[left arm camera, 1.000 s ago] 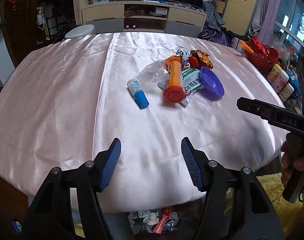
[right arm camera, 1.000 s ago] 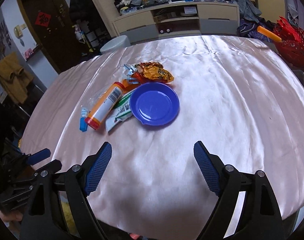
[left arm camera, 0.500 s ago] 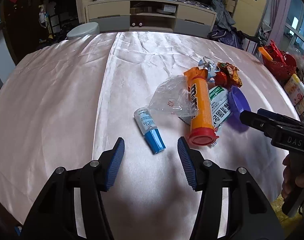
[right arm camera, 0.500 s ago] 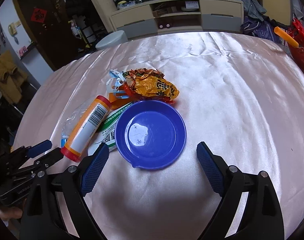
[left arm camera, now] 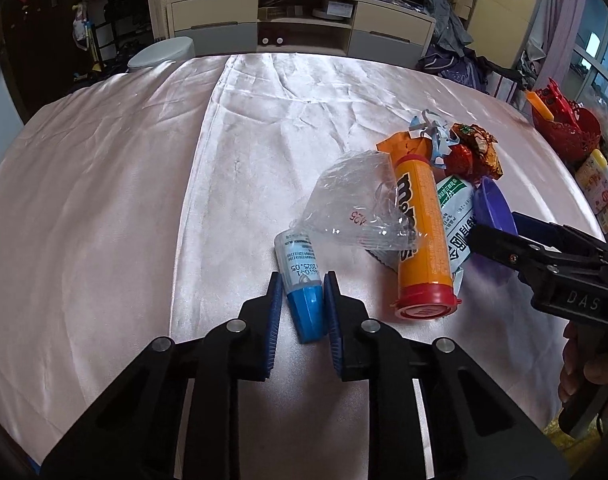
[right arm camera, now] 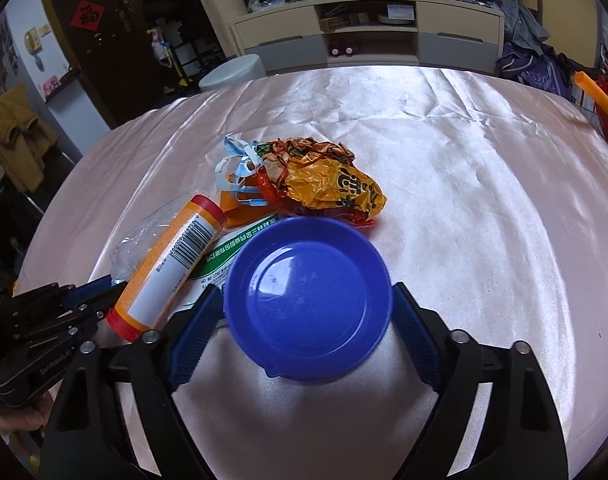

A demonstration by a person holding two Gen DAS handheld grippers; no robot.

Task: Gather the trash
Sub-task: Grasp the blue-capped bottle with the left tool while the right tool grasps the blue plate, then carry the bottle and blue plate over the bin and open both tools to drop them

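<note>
Presently the left gripper (left arm camera: 302,312) has its fingers (left arm camera: 272,320) drawn nearly together and clamped on the blue cap end of a small vial (left arm camera: 301,284), which lies on the pink satin-covered surface (left arm camera: 123,200) at the near left of the trash cluster. The vial's pale labelled body projects beyond the fingertips, toward a crumpled clear plastic bag (left arm camera: 360,204) just beyond it.

The right gripper (right arm camera: 306,328) is spread wide, its jaws closing, with a blue plastic dish (right arm camera: 308,300) between the fingers (right arm camera: 191,334). The right finger meets the dish's rim; whether the left pad presses on the rim cannot be told. The dish rests on the surface, its far-left edge overlapping a green-and-white packet (right arm camera: 231,252).

An orange tube (right arm camera: 171,268) with a red cap lies left of the dish, across the packet. A crumpled orange wrapper (right arm camera: 324,184) sits just beyond the dish, with a blue face mask (right arm camera: 239,164) at its left.
</note>
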